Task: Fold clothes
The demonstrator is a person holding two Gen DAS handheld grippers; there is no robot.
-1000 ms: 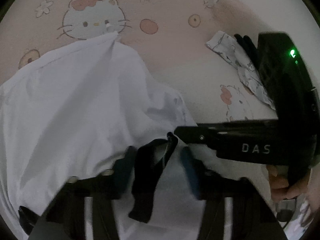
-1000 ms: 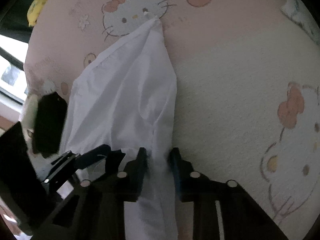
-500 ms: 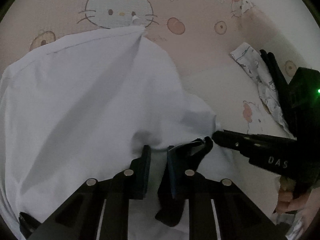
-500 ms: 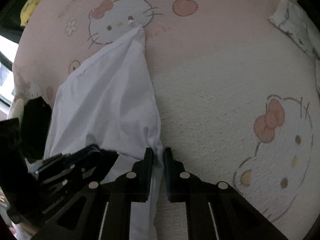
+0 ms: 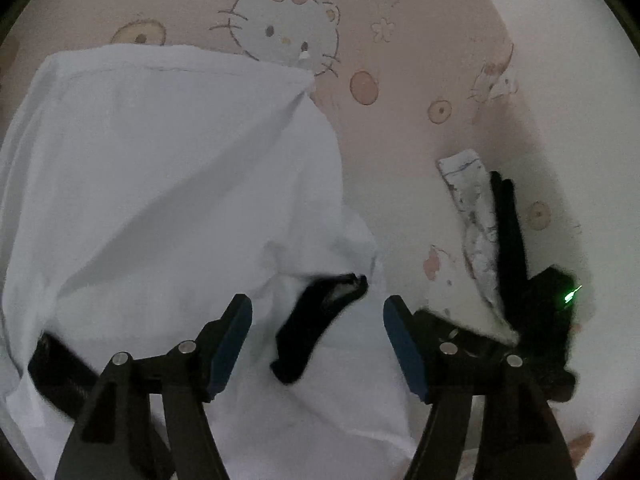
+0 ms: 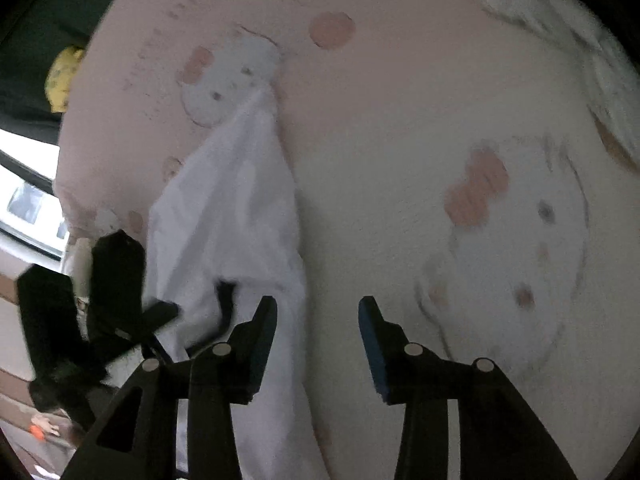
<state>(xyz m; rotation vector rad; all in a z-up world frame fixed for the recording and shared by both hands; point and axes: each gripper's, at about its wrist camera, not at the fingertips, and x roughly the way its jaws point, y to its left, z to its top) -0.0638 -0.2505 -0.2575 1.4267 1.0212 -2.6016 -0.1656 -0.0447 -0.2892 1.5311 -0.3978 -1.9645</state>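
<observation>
Both our grippers have let go since the earlier frames: half a second ago each pair of pads was pinched on the cloth, and now the jaws have just been opening and stand apart. Our left gripper (image 5: 318, 326) is spread wide over the white garment (image 5: 168, 184), with nothing pressed between its blue pads (image 5: 232, 344); the cloth lies below and ahead of them, and a black strap-like trim (image 5: 312, 332) of the garment sits in the gap without either pad touching it. From that gripper the garment spreads up and to the left across the pink cartoon-cat bedsheet (image 5: 420, 40), its far corner reaching the printed cat face beyond. Another black band (image 5: 60, 372) of the garment shows just left of the left finger. To the right of the left gripper, well apart from the white cloth, lie a small patterned cloth (image 5: 476, 216) and a dark item (image 5: 508, 232) beside it; the other gripper's black body with a green light (image 5: 560, 320) shows there too. Our right gripper (image 6: 318, 326) is open to a middling width and holds nothing: bare bedsheet (image 6: 400, 160) fills the gap, while the white garment (image 6: 224, 216) lies against and behind its left finger, running away up to the left as a narrow fold. In that view the left gripper (image 6: 132, 320) shows dark at the garment's left edge.
</observation>
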